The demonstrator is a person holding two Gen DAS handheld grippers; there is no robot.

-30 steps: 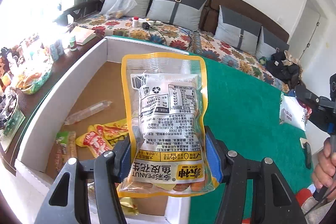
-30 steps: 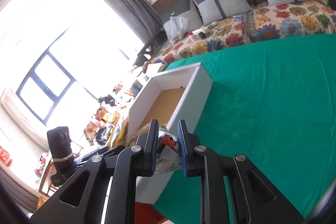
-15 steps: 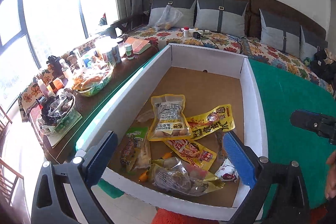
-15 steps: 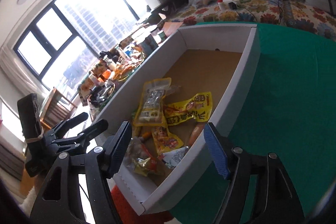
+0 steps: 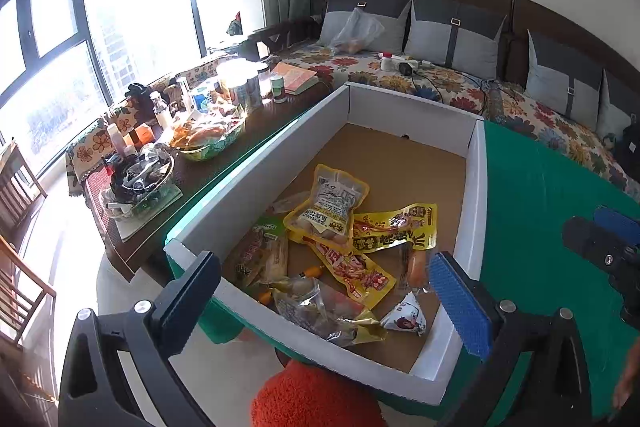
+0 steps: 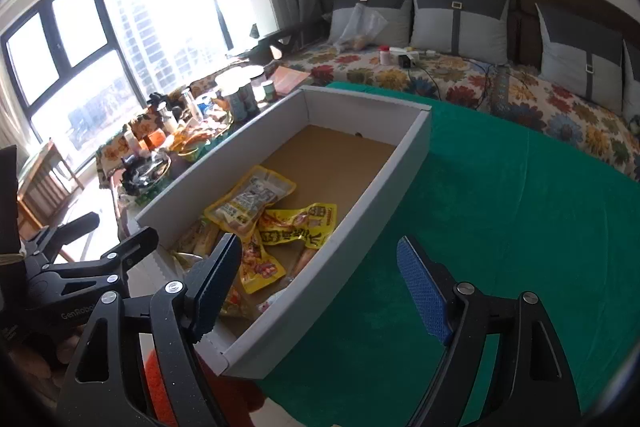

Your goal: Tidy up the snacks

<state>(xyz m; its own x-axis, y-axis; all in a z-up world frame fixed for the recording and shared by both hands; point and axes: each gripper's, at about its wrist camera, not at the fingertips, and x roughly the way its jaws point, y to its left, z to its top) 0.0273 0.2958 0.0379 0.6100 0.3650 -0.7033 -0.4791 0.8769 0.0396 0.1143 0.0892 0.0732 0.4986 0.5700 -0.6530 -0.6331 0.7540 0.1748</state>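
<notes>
1. While both grippers hover over the near end of the scene, the left gripper (image 5: 326,291) stands with its jaws spread wide and nothing between them, framing the lower middle of the left wrist view.
2. Likewise the right gripper (image 6: 320,283) has its jaws wide apart and empty, low in the right wrist view, above the edge where box meets cloth.
3. A white cardboard box (image 5: 280,151) with a brown floor lies on a green cloth (image 5: 552,195); it runs from the lower middle of the frame toward the upper centre.
4. Snack packets lie heaped in the near half of the box, several overlapping.
5. A peanut pouch (image 5: 328,203), yellow-rimmed with a clear window and a white printed label, rests flat on top of the heap, near the centre of the frame; in the right wrist view it shows at centre left (image 6: 250,201).
6. Just right of it and touching it lies a yellow packet with red print (image 5: 394,227), crumpled.
7. Below these lies a long red-and-yellow packet (image 5: 348,267), slanting toward lower right.
8. A green-topped packet (image 5: 260,251) sits at the left wall, and a clear crinkled bag (image 5: 320,311) lies against the near wall.
9. A small white triangular packet (image 5: 404,317) lies in the near right corner.
10. A cluttered side table (image 5: 192,131) fills the left of the frame; a floral sofa (image 5: 440,83) spans the top.
</notes>
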